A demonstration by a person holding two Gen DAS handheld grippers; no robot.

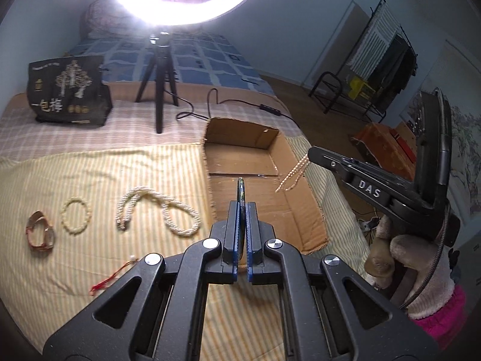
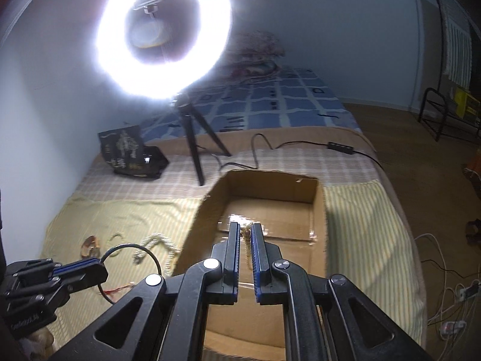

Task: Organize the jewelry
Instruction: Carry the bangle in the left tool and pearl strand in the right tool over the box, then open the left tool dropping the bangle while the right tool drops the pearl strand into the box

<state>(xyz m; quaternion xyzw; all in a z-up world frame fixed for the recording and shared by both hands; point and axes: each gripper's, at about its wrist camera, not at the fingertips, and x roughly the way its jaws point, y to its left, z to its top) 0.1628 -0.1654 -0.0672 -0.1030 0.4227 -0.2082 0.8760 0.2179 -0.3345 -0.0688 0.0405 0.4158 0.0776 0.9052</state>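
Note:
My left gripper [image 1: 243, 207] is shut on a dark bangle [image 1: 241, 189], seen edge-on, held near the left wall of the cardboard box [image 1: 264, 150]. In the right wrist view the left gripper [image 2: 90, 267] holds the bangle [image 2: 156, 258] as a thin dark ring. My right gripper [image 2: 246, 231] is shut on a pinkish bead strand [image 2: 247, 242] above the box [image 2: 318, 207]; the strand [image 1: 293, 176] dangles from the right gripper [image 1: 311, 154] over the box's right side. On the striped cloth lie a pearl necklace [image 1: 168, 213], a bead bracelet [image 1: 75, 216], a watch [image 1: 40, 231] and a red cord [image 1: 111, 279].
A ring light on a tripod [image 1: 160, 90] stands behind the box, its cable [image 1: 240, 102] running right. A dark printed bag [image 1: 67, 90] sits at the back left. The bed edge drops off to the right, with floor cables [image 2: 451, 310] below.

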